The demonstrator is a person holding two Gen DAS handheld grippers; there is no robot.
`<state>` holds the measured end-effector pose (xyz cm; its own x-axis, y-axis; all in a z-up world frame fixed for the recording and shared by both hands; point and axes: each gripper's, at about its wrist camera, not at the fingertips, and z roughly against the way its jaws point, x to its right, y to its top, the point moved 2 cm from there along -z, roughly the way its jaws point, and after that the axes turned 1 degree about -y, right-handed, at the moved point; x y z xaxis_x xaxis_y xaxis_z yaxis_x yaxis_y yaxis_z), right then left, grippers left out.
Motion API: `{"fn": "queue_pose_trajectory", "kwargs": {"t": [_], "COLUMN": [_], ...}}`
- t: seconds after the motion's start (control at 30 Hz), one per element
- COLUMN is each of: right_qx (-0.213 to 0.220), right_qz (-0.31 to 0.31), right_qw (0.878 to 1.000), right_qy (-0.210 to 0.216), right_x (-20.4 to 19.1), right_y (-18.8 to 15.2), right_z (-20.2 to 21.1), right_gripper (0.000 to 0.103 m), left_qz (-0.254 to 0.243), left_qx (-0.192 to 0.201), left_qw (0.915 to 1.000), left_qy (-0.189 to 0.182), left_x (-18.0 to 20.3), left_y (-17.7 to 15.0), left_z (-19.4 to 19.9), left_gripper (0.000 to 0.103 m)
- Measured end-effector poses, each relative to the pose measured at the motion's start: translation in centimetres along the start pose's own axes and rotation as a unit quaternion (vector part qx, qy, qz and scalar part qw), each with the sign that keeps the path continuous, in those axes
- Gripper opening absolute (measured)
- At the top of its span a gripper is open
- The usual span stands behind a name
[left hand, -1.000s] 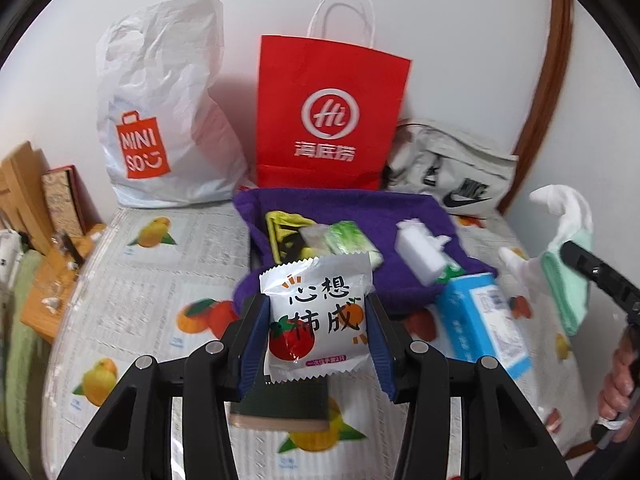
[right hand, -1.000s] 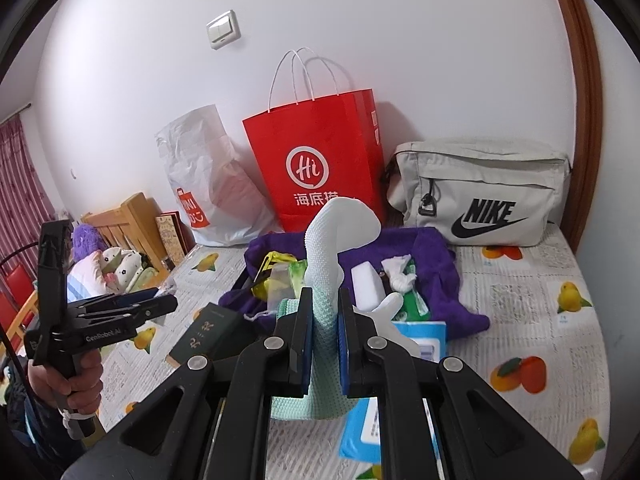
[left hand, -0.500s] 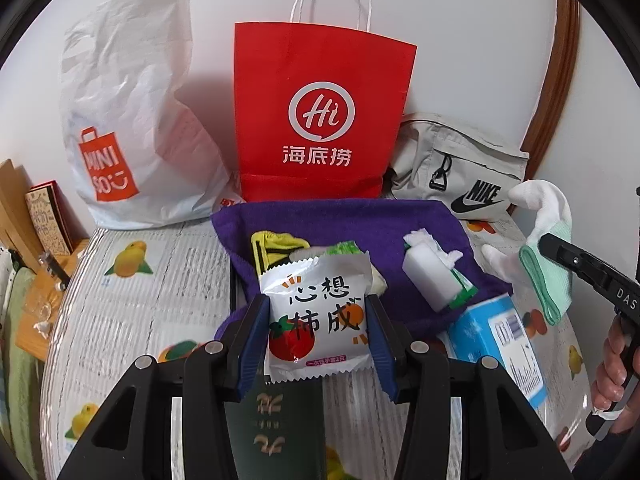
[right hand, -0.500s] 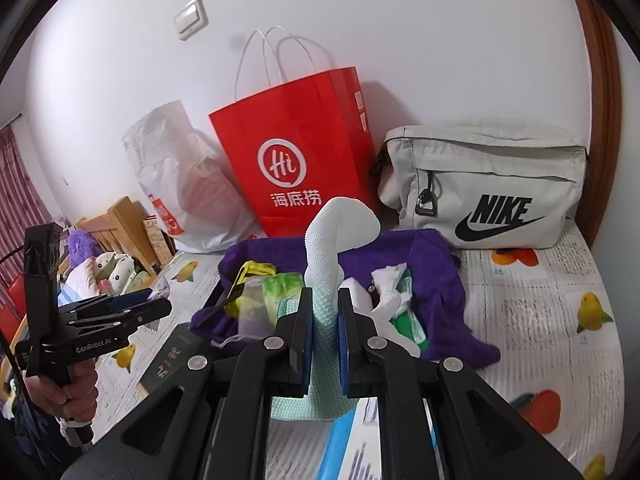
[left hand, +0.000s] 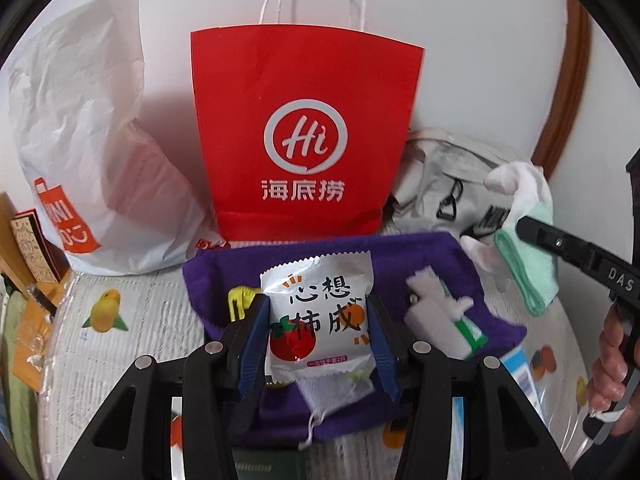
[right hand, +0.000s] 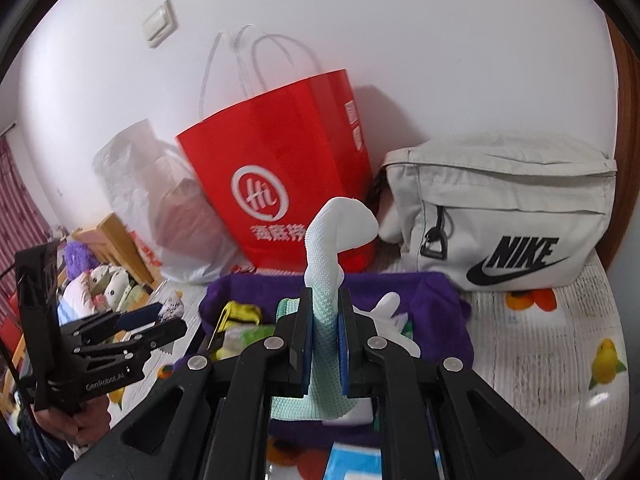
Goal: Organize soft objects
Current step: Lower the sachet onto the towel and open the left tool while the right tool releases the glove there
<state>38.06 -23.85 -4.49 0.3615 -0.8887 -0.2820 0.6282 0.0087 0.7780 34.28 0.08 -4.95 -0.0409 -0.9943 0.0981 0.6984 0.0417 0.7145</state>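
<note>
Between the blue pads of the left gripper — a white persimmon-print snack packet, clamped by its side edges, upright, hanging just above the purple towel where a yellow packet and a white-and-green tissue pack lie. Right gripper: closed on a white-and-mint sock, long axis vertical, toe curling overhead, above the same towel. Beyond stands the red Haidilao paper bag, straight ahead of the left gripper — by my reckoning the nearer one — with a grey Nike bag to its right.

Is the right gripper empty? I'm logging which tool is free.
No: in the right wrist view the right gripper is shut on a white and mint sock that sticks up between its fingers.
</note>
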Motion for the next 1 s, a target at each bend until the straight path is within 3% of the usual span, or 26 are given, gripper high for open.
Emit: {"fn": "queue_pose_trajectory", "kwargs": {"t": [0.23,0.37,1.0], "right_qx": [-0.014,-0.045,-0.121], "right_qz": [-0.016,-0.02,-0.031], "right_qw": [1.0,0.999,0.992], "right_qy": [0.005,0.001,0.007], "right_x": [1.2,2.0,3.3], "right_y": [0.1,-0.7,-3.1], "right_z": [-3.3,-5.6,-10.4], "right_gripper": [0.011,0.011,0.013], "left_qz": [0.006,0.004,0.004], "left_qx": [-0.026,-0.04,-0.084], "left_qw": [0.9996,0.9991,0.9964], "left_qy": [0.001,0.007,0.002], "left_x": [-0.5,-0.8,-0.8], "left_y": [-0.2,-0.7,-1.8], "left_z": [-3.7,-5.0,-8.0], "left_gripper": [0.047,0.047,0.047]}}
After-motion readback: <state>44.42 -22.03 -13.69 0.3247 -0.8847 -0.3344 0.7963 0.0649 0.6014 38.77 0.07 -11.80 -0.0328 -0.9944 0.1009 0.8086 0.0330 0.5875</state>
